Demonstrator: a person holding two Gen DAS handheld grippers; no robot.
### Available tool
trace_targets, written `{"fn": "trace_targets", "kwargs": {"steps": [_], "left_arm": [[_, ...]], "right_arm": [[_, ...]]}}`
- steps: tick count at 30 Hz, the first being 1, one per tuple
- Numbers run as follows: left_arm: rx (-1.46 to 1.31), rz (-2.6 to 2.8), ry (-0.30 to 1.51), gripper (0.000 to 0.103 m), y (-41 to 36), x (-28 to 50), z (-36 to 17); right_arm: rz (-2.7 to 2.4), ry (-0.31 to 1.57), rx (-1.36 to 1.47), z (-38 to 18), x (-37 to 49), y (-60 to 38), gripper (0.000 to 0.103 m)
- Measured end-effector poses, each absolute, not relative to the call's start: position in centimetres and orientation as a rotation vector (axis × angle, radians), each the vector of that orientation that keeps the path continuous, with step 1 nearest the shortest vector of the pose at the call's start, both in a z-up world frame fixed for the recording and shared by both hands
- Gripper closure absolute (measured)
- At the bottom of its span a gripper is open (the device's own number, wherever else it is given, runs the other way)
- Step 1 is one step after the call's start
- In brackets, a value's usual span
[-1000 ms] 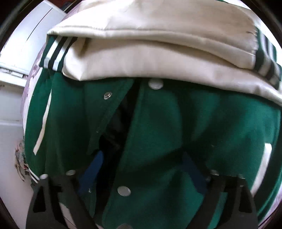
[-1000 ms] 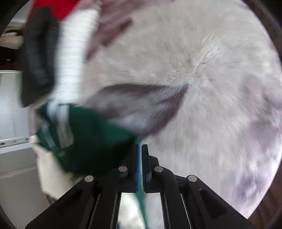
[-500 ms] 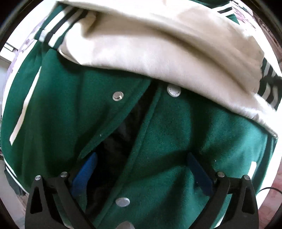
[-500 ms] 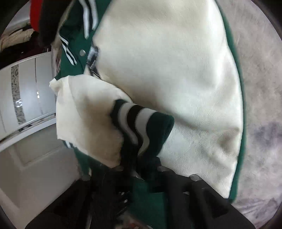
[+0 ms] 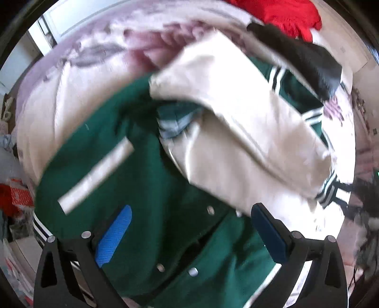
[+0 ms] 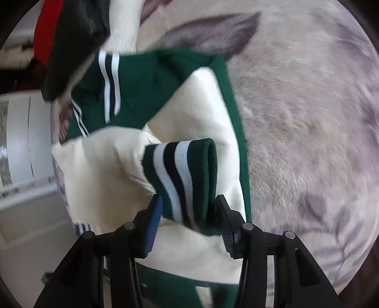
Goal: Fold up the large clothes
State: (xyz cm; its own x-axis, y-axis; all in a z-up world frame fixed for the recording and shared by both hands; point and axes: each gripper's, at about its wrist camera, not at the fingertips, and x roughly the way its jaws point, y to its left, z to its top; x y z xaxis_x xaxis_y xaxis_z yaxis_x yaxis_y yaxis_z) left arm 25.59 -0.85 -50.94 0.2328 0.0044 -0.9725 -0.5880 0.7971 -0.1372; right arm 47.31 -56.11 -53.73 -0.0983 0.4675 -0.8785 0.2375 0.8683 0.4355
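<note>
A green varsity jacket (image 5: 142, 189) with cream sleeves lies front-up on the bed, its snap placket running below my left gripper (image 5: 191, 208). That gripper hangs above the jacket, open wide with nothing between its blue pads. A cream sleeve (image 5: 248, 132) is folded across the chest. In the right wrist view the sleeve's striped cuff (image 6: 184, 180) stands between the fingers of my right gripper (image 6: 188, 208). Its jaws are opening, and the cuff fills the gap without being pinched. The cream sleeve (image 6: 104, 170) bunches to the left of the cuff, over the green body (image 6: 146, 78).
A plush grey-and-white blanket (image 6: 308, 118) covers the bed around the jacket. A red garment (image 5: 284, 14) and a black one (image 5: 308, 59) lie at the far side. White furniture (image 6: 21, 142) stands beside the bed, with red clutter (image 5: 16, 194) on the floor.
My left gripper has lifted away from the jacket and rolled, so much more of the bed shows. My right gripper carried the cuff over the jacket, and its shut jaws have parted.
</note>
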Motion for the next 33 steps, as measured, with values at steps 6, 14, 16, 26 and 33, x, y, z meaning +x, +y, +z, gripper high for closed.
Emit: {"fn": "trace_targets", "kwargs": {"steps": [6, 14, 16, 26, 33], "left_arm": [[-0.429, 0.533, 1.246, 0.000, 0.9, 29.9, -55.6], [-0.535, 0.611, 1.249, 0.000, 6.5, 30.6, -59.7], [-0.561, 0.601, 1.249, 0.000, 7.3, 30.3, -60.0], [-0.728, 0.663, 1.170, 0.000, 11.8, 29.0, -60.3], [-0.758, 0.682, 1.149, 0.000, 12.8, 25.7, -58.4]], "right_arm": [[0.256, 1.580, 0.880, -49.9, 43.8, -54.1, 0.042], [0.360, 1.787, 1.382, -61.5, 39.5, -38.4, 0.040], [0.321, 1.681, 1.542, -63.3, 39.6, -35.8, 0.059], [0.463, 1.422, 1.311, -51.2, 42.6, -33.0, 0.097], [0.361, 1.572, 1.048, -53.4, 39.6, -36.1, 0.098]]}}
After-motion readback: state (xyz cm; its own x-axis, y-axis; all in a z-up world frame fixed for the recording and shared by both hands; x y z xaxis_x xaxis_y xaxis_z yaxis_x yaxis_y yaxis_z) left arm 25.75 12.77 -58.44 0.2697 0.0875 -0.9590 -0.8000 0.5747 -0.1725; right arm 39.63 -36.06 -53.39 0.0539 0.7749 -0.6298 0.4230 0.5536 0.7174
